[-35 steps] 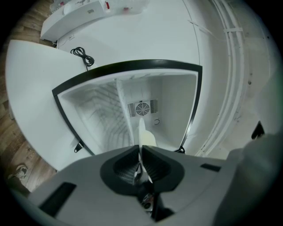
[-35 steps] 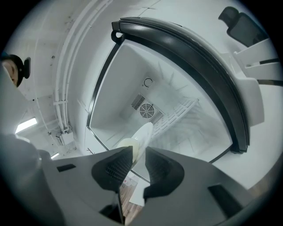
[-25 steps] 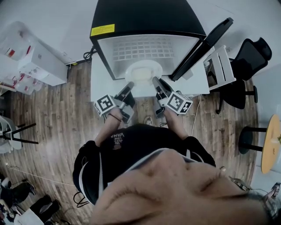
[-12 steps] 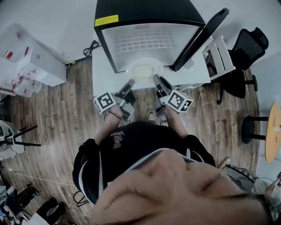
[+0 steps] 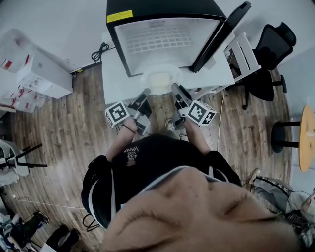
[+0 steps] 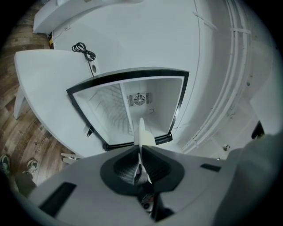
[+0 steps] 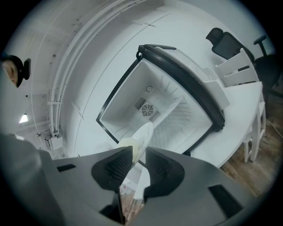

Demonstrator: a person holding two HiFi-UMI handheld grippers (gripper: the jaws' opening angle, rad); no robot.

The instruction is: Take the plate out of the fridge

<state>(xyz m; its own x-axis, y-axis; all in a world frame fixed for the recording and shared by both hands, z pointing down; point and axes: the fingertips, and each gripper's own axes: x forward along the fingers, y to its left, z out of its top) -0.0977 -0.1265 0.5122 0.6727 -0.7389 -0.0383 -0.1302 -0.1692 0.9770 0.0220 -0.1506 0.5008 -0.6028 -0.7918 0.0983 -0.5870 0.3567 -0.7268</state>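
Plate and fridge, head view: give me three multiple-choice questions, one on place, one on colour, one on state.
1. Where is the plate? A in a sink; B between the left hand-held gripper and right hand-held gripper, before the fridge; C on a stove.
2. What colour is the fridge's outer shell? A black; B red; C green.
3. How is the door? A shut; B open; C missing.
Answers: B, both sets of jaws clamp its rim; A, the casing is black; B, it is swung out at the right.
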